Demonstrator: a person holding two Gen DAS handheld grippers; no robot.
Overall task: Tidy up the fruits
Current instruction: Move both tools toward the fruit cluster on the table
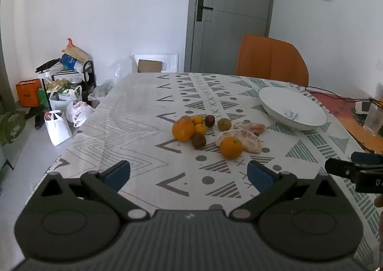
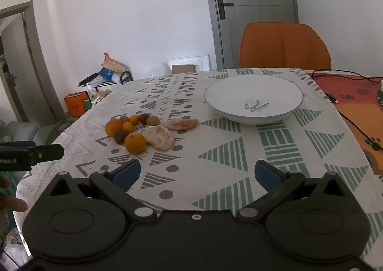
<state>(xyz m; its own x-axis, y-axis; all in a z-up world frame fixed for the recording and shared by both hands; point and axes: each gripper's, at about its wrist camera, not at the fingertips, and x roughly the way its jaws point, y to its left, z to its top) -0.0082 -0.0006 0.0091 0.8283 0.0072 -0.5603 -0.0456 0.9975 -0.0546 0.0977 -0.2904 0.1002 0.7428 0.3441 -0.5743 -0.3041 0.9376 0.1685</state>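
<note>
A cluster of fruit lies on the patterned tablecloth: a large orange (image 1: 183,129) (image 2: 113,127), a near orange (image 1: 231,147) (image 2: 135,142), small mandarins (image 1: 200,128), dark round fruits (image 1: 198,141) (image 1: 210,120), a greenish fruit (image 1: 224,124) (image 2: 153,120) and two peeled pomelo pieces (image 1: 249,139) (image 2: 159,137). An empty white bowl (image 1: 292,108) (image 2: 253,98) sits to their right. My left gripper (image 1: 189,172) is open and empty, short of the fruit. My right gripper (image 2: 197,172) is open and empty, nearer the bowl.
An orange chair (image 1: 271,59) (image 2: 284,45) stands behind the table by a grey door (image 1: 229,12). Black cables (image 2: 347,108) run over an orange mat (image 2: 359,96) at the right. Bags and boxes (image 1: 62,103) sit on the floor at left. A glass (image 1: 373,118) stands far right.
</note>
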